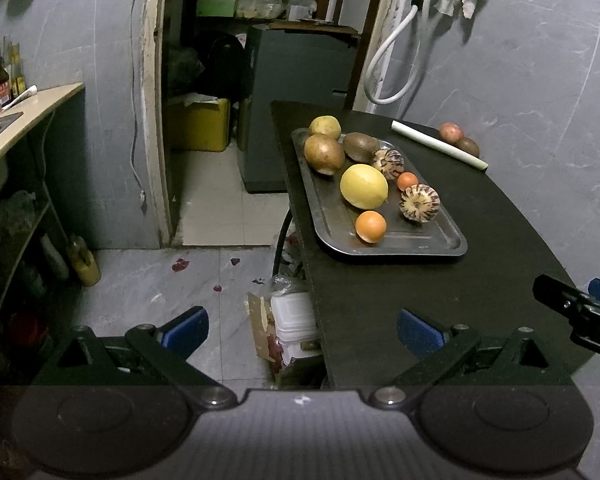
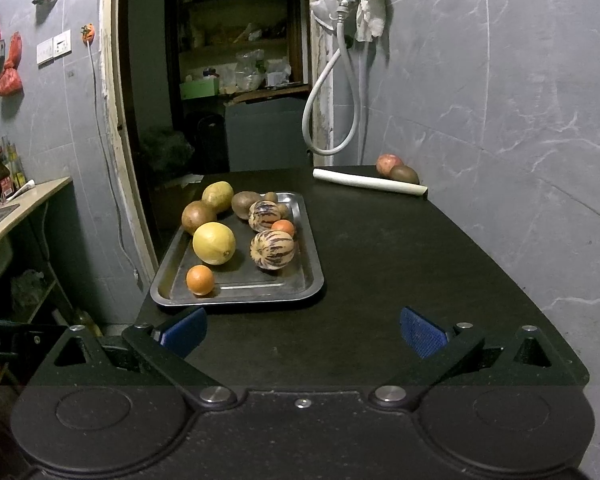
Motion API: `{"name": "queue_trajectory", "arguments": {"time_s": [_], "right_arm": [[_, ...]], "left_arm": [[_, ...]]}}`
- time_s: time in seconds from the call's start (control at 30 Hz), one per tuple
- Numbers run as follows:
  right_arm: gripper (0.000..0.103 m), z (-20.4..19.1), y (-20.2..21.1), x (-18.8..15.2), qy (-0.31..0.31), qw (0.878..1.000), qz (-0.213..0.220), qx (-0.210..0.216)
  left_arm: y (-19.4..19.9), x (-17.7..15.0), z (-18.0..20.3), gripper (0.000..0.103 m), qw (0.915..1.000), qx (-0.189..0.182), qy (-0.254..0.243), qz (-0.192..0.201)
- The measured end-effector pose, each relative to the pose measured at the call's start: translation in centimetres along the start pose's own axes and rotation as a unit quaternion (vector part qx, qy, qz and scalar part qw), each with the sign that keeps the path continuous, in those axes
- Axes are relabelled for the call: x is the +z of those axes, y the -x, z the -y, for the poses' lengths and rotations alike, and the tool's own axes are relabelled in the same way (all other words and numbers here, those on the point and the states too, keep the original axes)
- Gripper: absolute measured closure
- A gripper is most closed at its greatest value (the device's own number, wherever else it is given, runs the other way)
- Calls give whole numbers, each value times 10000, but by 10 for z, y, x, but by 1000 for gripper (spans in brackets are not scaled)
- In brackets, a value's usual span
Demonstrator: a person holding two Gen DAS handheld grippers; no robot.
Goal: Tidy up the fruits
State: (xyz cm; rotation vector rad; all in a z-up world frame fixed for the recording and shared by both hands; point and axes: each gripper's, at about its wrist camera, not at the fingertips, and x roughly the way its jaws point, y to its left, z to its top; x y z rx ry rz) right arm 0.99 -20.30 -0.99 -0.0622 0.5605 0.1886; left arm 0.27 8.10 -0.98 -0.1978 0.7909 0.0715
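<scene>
Steel tray (image 2: 314,276) sits on the dark table (image 2: 420,264), toward its left edge, and it carries most of the fruit. Nearest me lies a small orange (image 2: 200,279), with a big yellow citrus (image 2: 214,243) just behind it and a striped melon (image 2: 273,250) to its right. A 2nd striped melon (image 2: 264,216) and a smaller orange (image 2: 283,227) sit farther back, and 3 brownish fruits crowd the far end: a round brown one (image 2: 198,217), a yellow-green one (image 2: 217,197) and a dull brown one (image 2: 245,204). Off the tray, at the table's far right corner, a red apple (image 2: 389,164) touches a brown fruit (image 2: 404,174), just behind a white rolled tube (image 2: 370,182).

My right gripper (image 2: 303,332) hovers over the table's near edge, jaws spread wide, holding nothing. My left gripper (image 1: 302,330) hangs over the table's left edge and the floor (image 1: 160,288), equally wide apart and empty.
</scene>
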Motion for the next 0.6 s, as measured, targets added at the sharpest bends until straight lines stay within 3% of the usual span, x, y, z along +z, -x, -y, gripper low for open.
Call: {"name": "queue_trajectory", "arguments": {"time_s": [0.6], "right_arm": [[1,-2,-2,0,10,10000,-34,-6]], "left_arm": [[-3,1,-2,1,10000,-25,22,-58]]}}
